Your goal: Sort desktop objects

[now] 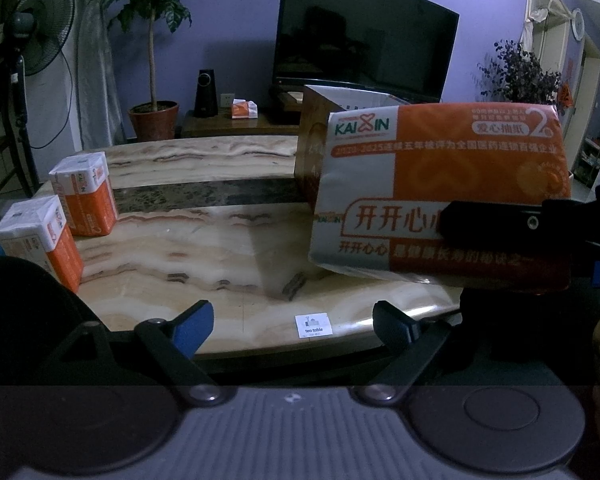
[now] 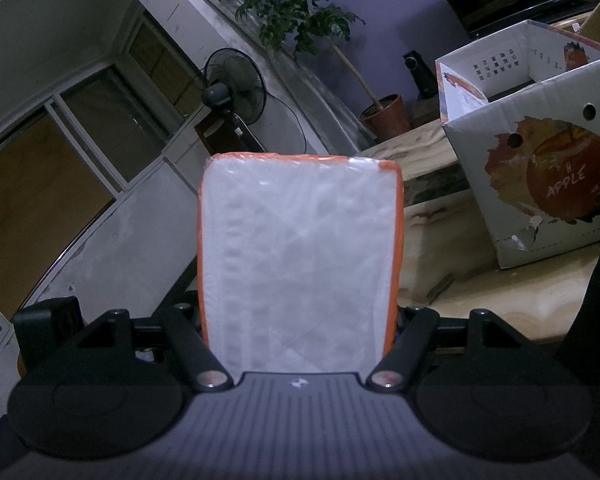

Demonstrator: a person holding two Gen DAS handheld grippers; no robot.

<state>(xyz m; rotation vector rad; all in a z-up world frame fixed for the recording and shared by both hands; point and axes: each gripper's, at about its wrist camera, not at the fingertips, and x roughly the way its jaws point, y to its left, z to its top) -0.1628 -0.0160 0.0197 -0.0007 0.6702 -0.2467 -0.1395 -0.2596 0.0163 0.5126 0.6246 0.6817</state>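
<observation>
Orange-and-white tissue pack point(image 1: 440, 196); veined beige marble table point(image 1: 204, 248).

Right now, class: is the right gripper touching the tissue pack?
Touching. The right wrist view shows the tissue pack clamped in the right gripper, both fingers pressed against its orange edges.

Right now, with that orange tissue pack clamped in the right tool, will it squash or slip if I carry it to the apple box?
The tissue pack is probably soft and light: its film wrap looks crinkled, so expect some squash. The glossy film may be slippery, though the right tool grips both long sides. The apple box stands open-topped close by.
</observation>
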